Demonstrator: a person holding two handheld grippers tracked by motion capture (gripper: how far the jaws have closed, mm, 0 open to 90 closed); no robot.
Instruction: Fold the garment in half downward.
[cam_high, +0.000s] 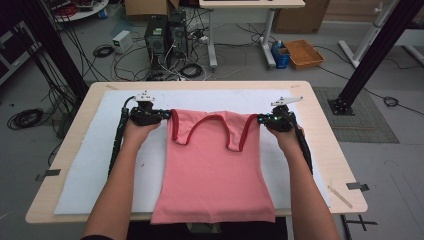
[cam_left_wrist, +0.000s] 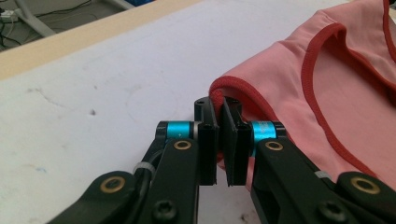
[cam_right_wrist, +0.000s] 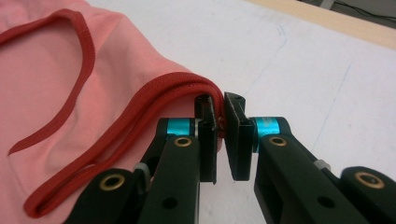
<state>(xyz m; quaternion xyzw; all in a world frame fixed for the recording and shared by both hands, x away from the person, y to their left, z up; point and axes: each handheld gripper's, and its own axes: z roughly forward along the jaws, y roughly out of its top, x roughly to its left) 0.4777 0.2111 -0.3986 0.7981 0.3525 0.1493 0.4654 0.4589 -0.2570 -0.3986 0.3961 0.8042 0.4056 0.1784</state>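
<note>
A pink tank top with dark red trim lies on the white mat, its hem hanging over the near table edge. My left gripper is shut on the top's left shoulder strap, and the red hem is pinched between its pads. My right gripper is shut on the right shoulder strap, whose red trim runs into the jaws. Both straps are stretched apart and lifted a little off the mat. A person's forearms come in from the bottom.
The wooden table borders the mat on all sides. On the floor beyond it lie cables, computer towers and an orange tray. Black frame posts stand at the left and right.
</note>
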